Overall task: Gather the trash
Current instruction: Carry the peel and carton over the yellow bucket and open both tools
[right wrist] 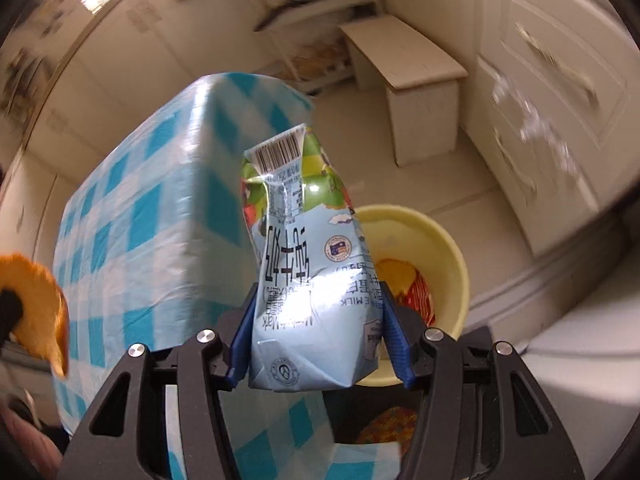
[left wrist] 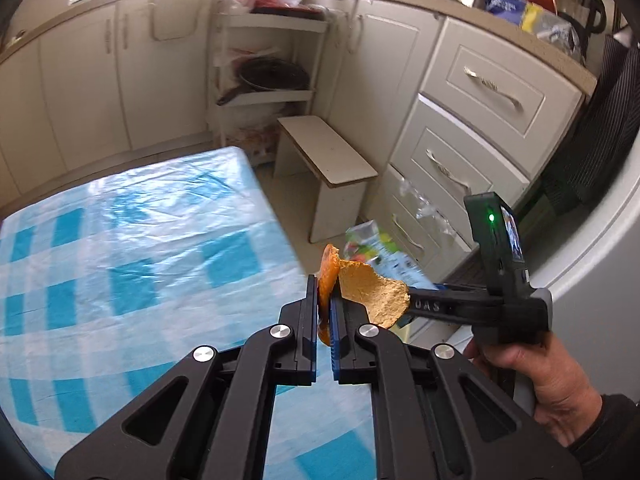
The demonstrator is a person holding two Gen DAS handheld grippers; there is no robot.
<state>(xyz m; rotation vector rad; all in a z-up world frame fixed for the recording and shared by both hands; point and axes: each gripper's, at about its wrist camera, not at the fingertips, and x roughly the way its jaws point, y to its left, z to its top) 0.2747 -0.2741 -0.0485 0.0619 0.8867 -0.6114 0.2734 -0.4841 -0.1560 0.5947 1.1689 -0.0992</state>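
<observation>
Beside the worktop [left wrist: 120, 248] in its blue-and-white checked cover, the left gripper [left wrist: 325, 312] has its jaws clamped on an orange peel [left wrist: 360, 288], held past the worktop's edge. The right gripper [right wrist: 316, 320] grips a crumpled milk carton [right wrist: 308, 264] between its blue pads, directly above a yellow basin [right wrist: 440, 248] on the floor that already holds red and orange scraps. A small beige stool [left wrist: 328, 156] stands near the cabinet drawers [left wrist: 480, 120] beyond.

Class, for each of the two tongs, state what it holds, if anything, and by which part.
Left tongs: orange peel, pinched at its folded edge. Right tongs: crumpled milk carton, gripped across its lower body.
</observation>
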